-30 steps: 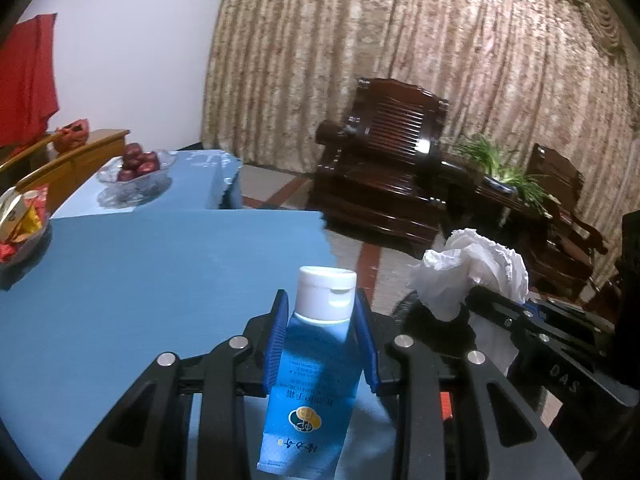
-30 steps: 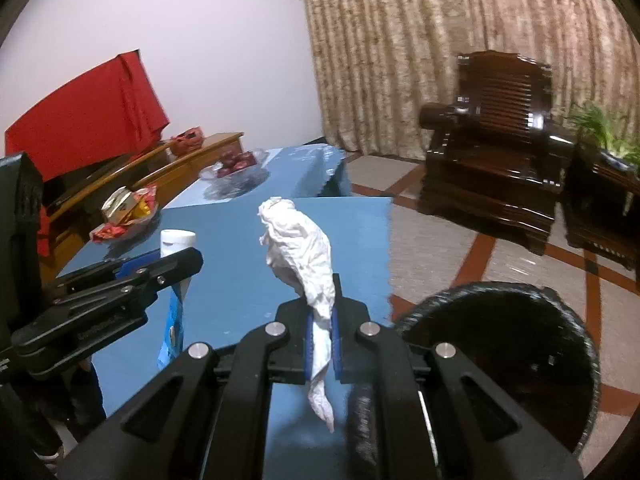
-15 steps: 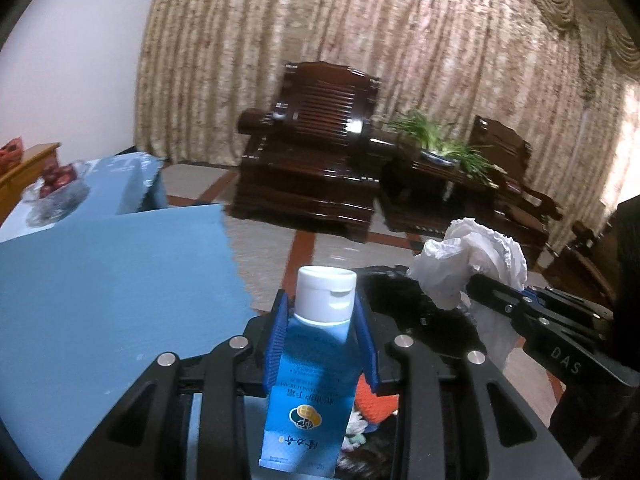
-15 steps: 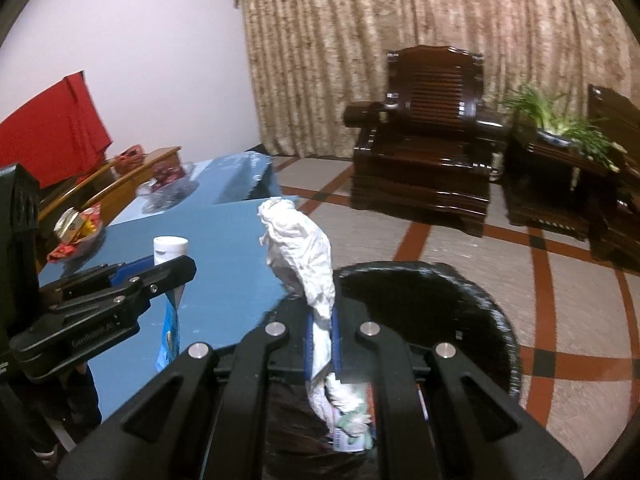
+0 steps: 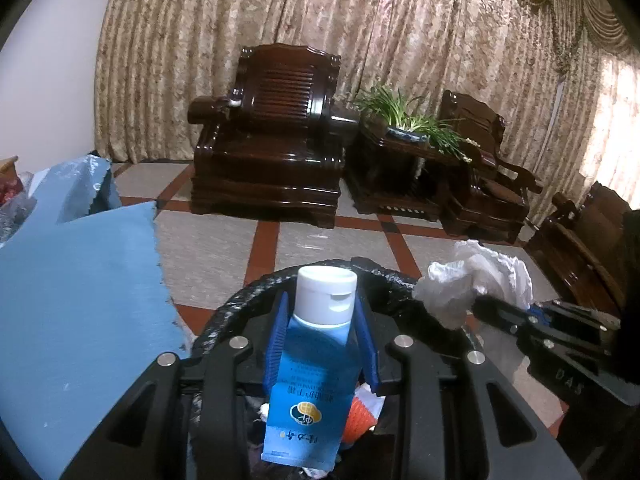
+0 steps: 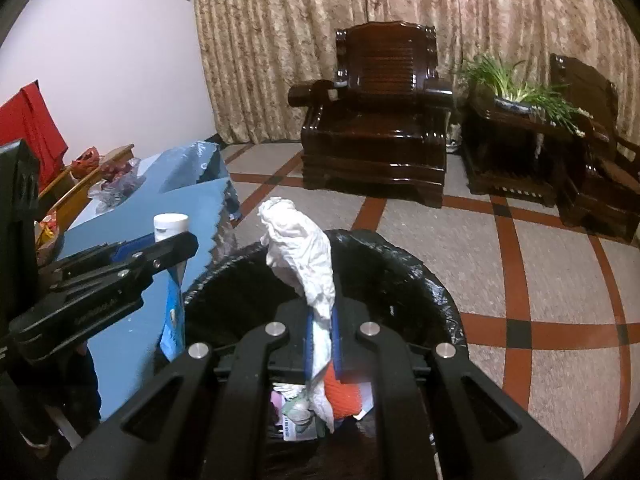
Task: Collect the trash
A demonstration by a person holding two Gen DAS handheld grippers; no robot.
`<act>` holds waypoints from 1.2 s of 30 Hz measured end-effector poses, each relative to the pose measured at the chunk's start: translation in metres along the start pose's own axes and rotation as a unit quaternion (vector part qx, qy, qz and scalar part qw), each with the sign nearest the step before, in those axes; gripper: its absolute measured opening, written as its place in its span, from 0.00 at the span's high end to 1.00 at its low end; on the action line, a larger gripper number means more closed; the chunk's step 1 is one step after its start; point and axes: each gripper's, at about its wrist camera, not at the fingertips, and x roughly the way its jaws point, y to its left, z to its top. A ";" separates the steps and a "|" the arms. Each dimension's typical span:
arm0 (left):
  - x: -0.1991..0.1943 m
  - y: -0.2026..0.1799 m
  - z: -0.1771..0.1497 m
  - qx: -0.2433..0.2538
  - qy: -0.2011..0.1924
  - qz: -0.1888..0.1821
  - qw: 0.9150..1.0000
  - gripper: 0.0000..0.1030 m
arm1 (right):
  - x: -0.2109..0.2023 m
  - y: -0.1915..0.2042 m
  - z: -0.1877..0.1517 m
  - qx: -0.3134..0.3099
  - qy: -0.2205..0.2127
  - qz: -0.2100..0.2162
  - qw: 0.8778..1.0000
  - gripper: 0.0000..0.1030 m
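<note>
Since a second before, both grippers had swung off the blue-covered table [image 5: 80,320] and come over the black-lined trash bin [image 6: 404,264], which had sat off to the right earlier. The left gripper [image 5: 322,344] was clamped on a blue tube [image 5: 310,392] with a white flip cap, its blue pads pressing the tube's shoulders, the tube standing upright with the cap away from the camera. The right gripper [image 6: 322,344] had its pads squeezed together on a crumpled white tissue [image 6: 304,256], one end sticking up past the fingertips and a tail hanging below. The left view showed only the bin's near rim [image 5: 384,276] beyond the tube and the tissue [image 5: 476,276] off to the right. The right view looked down into the bin, where an orange object [image 6: 344,396] and paper scraps [image 6: 296,412] lay at the bottom, and it showed the left gripper from the side, holding the tube just beside the bin's left edge. Beyond stood dark wooden armchairs [image 6: 376,120], a green plant [image 6: 520,88] and patterned curtains [image 5: 360,12].
</note>
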 end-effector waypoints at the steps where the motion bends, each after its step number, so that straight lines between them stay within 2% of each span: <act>1: 0.002 0.000 -0.002 0.000 0.001 -0.002 1.000 0.69 | 0.003 -0.003 0.000 0.001 0.002 -0.002 1.000 0.94; 11: 0.026 0.003 -0.008 0.004 0.017 -0.021 1.000 0.69 | 0.035 -0.019 -0.008 0.004 0.022 -0.015 1.000 0.94; 14: 0.031 0.003 -0.008 0.003 0.024 -0.024 0.999 0.68 | 0.041 -0.018 -0.010 0.000 0.029 -0.015 0.999 0.88; 16: 0.033 0.005 -0.009 -0.002 0.028 -0.027 0.999 0.63 | 0.045 -0.020 -0.013 -0.001 0.035 -0.022 0.999 0.74; 17: 0.031 0.006 -0.008 -0.003 0.027 -0.027 0.999 0.52 | 0.046 -0.021 -0.014 -0.001 0.036 -0.024 0.999 0.64; 18: 0.029 0.008 -0.008 -0.004 0.024 -0.025 0.999 0.47 | 0.046 -0.022 -0.015 -0.001 0.035 -0.028 0.999 0.57; 19: 0.025 0.009 -0.008 -0.003 0.019 -0.023 1.000 0.42 | 0.045 -0.021 -0.016 -0.001 0.033 -0.030 0.999 0.54; 21: 0.022 0.011 -0.008 -0.001 0.019 -0.015 1.000 0.38 | 0.040 -0.020 -0.017 -0.002 0.027 -0.036 0.999 0.39; 22: 0.019 0.013 -0.007 -0.002 0.017 -0.011 1.000 0.33 | 0.038 -0.020 -0.018 -0.002 0.023 -0.041 0.999 0.27; 24: 0.009 0.018 -0.008 -0.008 0.013 0.002 1.000 0.27 | 0.031 -0.019 -0.017 -0.001 0.014 -0.049 0.999 0.12; 26: 0.001 0.024 -0.006 -0.017 0.009 0.016 1.000 0.18 | 0.024 -0.016 -0.017 0.003 0.007 -0.046 0.999 0.09; 32: -0.034 0.037 -0.011 -0.024 0.006 0.051 0.998 0.08 | -0.005 0.001 -0.009 0.017 -0.001 -0.019 1.000 0.06; 36: -0.059 0.044 -0.015 -0.042 0.003 0.070 0.997 0.06 | -0.025 0.013 -0.002 0.016 -0.007 -0.003 1.000 0.05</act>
